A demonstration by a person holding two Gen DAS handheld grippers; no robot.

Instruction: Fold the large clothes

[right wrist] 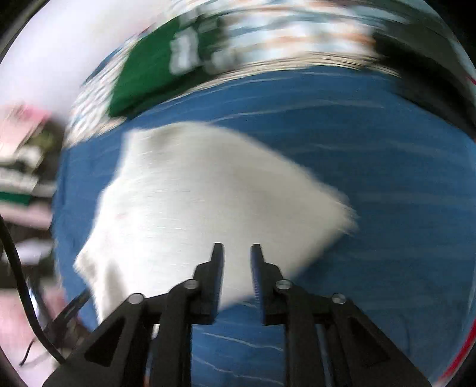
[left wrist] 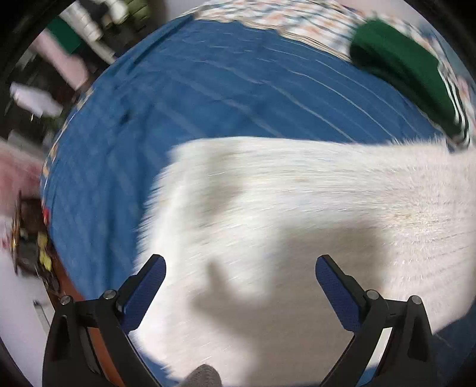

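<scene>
A white fuzzy garment (left wrist: pixel 297 223) lies folded flat on a blue bedsheet (left wrist: pixel 208 95). It also shows in the right wrist view (right wrist: pixel 208 193) as a rough rectangle. My left gripper (left wrist: pixel 240 268) is wide open and empty above the garment's near part. My right gripper (right wrist: pixel 236 253) hovers over the garment's near edge with its jaws a narrow gap apart and nothing between them. Both views are motion-blurred.
A folded green garment (left wrist: pixel 401 68) lies at the far side of the bed on a patterned cover (left wrist: pixel 282 18); it also shows in the right wrist view (right wrist: pixel 154 65). Clutter and shelves (left wrist: pixel 74 29) stand past the bed's left edge. A black cable (right wrist: pixel 17 268) hangs at left.
</scene>
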